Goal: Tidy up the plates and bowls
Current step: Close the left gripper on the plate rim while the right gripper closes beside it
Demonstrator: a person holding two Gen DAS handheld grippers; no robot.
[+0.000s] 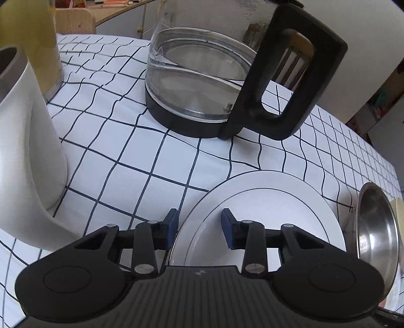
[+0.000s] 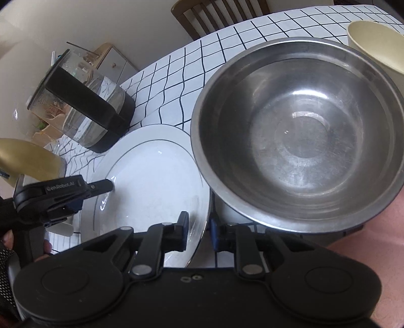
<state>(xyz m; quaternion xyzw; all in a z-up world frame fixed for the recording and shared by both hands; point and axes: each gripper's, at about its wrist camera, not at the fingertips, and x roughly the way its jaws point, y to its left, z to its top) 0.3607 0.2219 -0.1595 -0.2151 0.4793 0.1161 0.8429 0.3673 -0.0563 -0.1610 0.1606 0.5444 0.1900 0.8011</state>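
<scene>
A white plate [image 1: 265, 201] [image 2: 151, 176] with a thin dark ring lies on the checked tablecloth. My left gripper [image 1: 200, 219] is open and straddles the plate's left rim, one finger outside it, the other over the plate. It also shows in the right wrist view as the left gripper [image 2: 101, 194]. My right gripper [image 2: 199, 228] straddles the near right rim with narrow jaws, and a strip of plate shows between the pads. A steel bowl [image 2: 298, 136] [image 1: 376, 227] stands just right of the plate, its rim overhanging the plate's edge.
A glass kettle [image 1: 202, 88] [image 2: 83, 106] with a black handle stands behind the plate. A white jug [image 1: 25, 138] and a yellowish container [image 1: 38, 37] are at the left. A cream cup [image 2: 373, 45] sits behind the bowl. A wooden chair [image 2: 219, 15] is at the table's far side.
</scene>
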